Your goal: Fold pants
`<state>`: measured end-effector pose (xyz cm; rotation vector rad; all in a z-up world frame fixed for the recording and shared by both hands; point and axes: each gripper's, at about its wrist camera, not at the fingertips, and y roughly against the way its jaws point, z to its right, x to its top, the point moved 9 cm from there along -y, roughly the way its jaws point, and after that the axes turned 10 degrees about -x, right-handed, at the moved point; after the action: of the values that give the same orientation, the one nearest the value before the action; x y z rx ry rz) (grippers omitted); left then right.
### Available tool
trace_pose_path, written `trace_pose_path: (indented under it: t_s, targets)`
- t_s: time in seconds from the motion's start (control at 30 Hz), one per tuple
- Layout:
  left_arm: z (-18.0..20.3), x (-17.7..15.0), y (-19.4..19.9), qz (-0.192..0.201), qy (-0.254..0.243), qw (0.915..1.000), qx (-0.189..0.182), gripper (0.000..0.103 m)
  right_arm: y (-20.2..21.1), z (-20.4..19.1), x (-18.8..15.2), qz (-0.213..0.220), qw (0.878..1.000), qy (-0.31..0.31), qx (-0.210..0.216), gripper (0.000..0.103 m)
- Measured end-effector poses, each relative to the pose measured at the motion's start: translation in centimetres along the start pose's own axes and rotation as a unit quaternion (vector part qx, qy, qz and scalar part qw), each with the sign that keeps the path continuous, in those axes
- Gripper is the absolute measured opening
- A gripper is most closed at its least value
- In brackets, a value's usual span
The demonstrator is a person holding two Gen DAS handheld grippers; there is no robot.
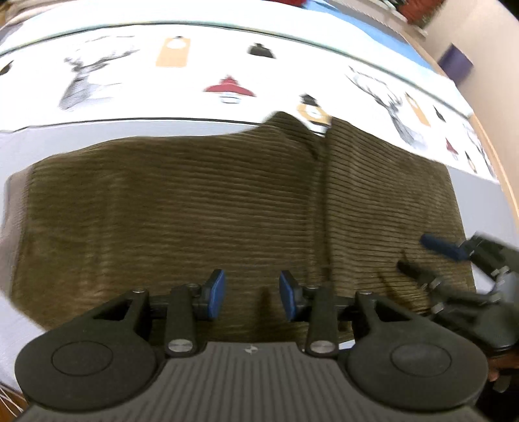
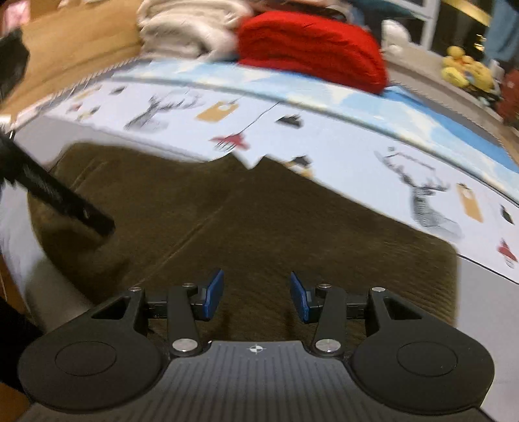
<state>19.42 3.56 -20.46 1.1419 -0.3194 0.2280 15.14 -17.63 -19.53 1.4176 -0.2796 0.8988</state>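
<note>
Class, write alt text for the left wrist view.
Olive corduroy pants lie folded on a white table, beside a deer-print cloth. The open left tool hovers over them, and the right tool reaches in from the right.

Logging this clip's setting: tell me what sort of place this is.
Probably a home, maybe a bedroom: a deer-print sheet under the pants, folded laundry piles, and yellow plush toys behind.

Both wrist views are smeared by motion blur, so the ribbing of the olive-brown corduroy pants (image 1: 181, 207) reads only as soft streaks in the right wrist view. The black right gripper (image 1: 431, 256) is cut off by the left view's right edge. The red folded knit (image 2: 311, 48) and cream folded pile (image 2: 188, 29) are too blurred to identify.
</note>
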Motion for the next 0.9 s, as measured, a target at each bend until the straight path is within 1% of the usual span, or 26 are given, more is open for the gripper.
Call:
trace_pose_path:
  t_s: [0.03, 0.07, 0.1, 0.17, 0.23, 0.27, 0.3, 0.33, 0.37, 0.4, 0.43, 0.53, 0.57, 0.6, 0.67, 0.7, 0.77, 0.8, 0.87, 0.9]
  targets:
    - [-0.9, -0.1, 0.5, 0.003, 0.007, 1.0, 0.0, 0.041, -1.0, -1.0, -0.6, -0.029, 0.999, 0.019, 0.002, 0.047]
    - [-2.0, -0.3, 1.2, 0.008, 0.016, 0.9998, 0.0, 0.041, -2.1, -2.0, -1.7, -0.071, 0.997, 0.043, 0.003, 0.047]
    - [-3.0, -0.5, 1.8, 0.012, 0.023, 0.9997, 0.001, 0.041, -2.8, -2.6, -2.4, -0.087, 0.994, 0.062, -0.005, 0.047]
    - [-5.2, -0.9, 3.2, 0.021, 0.042, 0.9989, 0.001, 0.041, -2.6, -3.0, -1.3, -0.064, 0.996, 0.063, -0.021, 0.047]
    - [-7.5, -1.2, 4.7, 0.034, 0.068, 0.9971, -0.005, 0.041, -2.0, -2.8, 0.2, -0.041, 0.999, 0.026, -0.01, 0.047]
    - [-8.8, -1.4, 5.5, 0.043, 0.083, 0.9956, -0.008, 0.041, -2.2, -2.6, 0.3, -0.052, 0.999, 0.012, -0.008, 0.047]
    - [-10.0, -1.6, 6.2, 0.049, 0.096, 0.9941, -0.009, 0.041, -2.9, -2.7, -0.4, -0.078, 0.997, 0.015, -0.008, 0.047]
    - [-11.5, -1.8, 6.9, 0.057, 0.115, 0.9917, -0.007, 0.043, -3.6, -3.0, -1.4, -0.109, 0.993, 0.033, -0.008, 0.047]
    - [-12.9, -2.1, 7.5, 0.065, 0.134, 0.9889, -0.001, 0.048, -3.5, -3.2, -1.5, -0.105, 0.993, 0.043, -0.012, 0.047]
    - [-14.3, -2.3, 8.0, 0.072, 0.154, 0.9855, 0.005, 0.05, -3.2, -3.1, -0.9, -0.102, 0.994, 0.047, -0.017, 0.047]
    - [-15.7, -2.7, 8.6, 0.079, 0.179, 0.9806, 0.01, 0.053, -2.7, -3.0, -0.1, -0.098, 0.994, 0.041, -0.017, 0.046]
    - [-19.0, -3.7, 9.4, 0.089, 0.244, 0.9656, 0.005, 0.061, 0.1, -1.2, 4.4, -0.053, 0.998, -0.019, 0.001, 0.047]
    - [-19.9, -4.0, 9.5, 0.09, 0.267, 0.9595, 0.0, 0.065, 1.0, -0.3, 6.1, -0.037, 0.999, -0.033, 0.003, 0.048]
    - [-20.4, -4.3, 9.5, 0.09, 0.282, 0.9551, -0.005, 0.067, 1.9, 0.6, 7.4, -0.022, 0.999, -0.041, 0.003, 0.048]
    - [-21.3, -4.7, 9.2, 0.089, 0.307, 0.9476, -0.01, 0.074, 3.3, 2.3, 9.6, 0.003, 0.999, -0.041, 0.0, 0.049]
    - [-21.4, -4.8, 8.9, 0.088, 0.314, 0.9452, -0.009, 0.075, 3.8, 3.2, 10.3, 0.013, 0.999, -0.034, -0.004, 0.049]
    - [-21.8, -4.9, 8.3, 0.086, 0.321, 0.9431, -0.008, 0.077, 4.2, 5.2, 10.9, 0.033, 0.999, -0.017, -0.02, 0.049]
    - [-21.9, -5.1, 8.0, 0.085, 0.323, 0.9425, -0.008, 0.078, 4.0, 5.7, 10.5, 0.036, 0.999, -0.015, -0.03, 0.049]
    - [-22.2, -5.4, 7.2, 0.074, 0.337, 0.9386, -0.007, 0.078, 2.5, 7.3, 8.9, 0.026, 0.998, -0.041, -0.04, 0.048]
    - [-22.2, -5.4, 6.8, 0.073, 0.34, 0.9377, -0.007, 0.078, 1.5, 7.7, 7.8, 0.003, 0.998, -0.054, -0.042, 0.048]
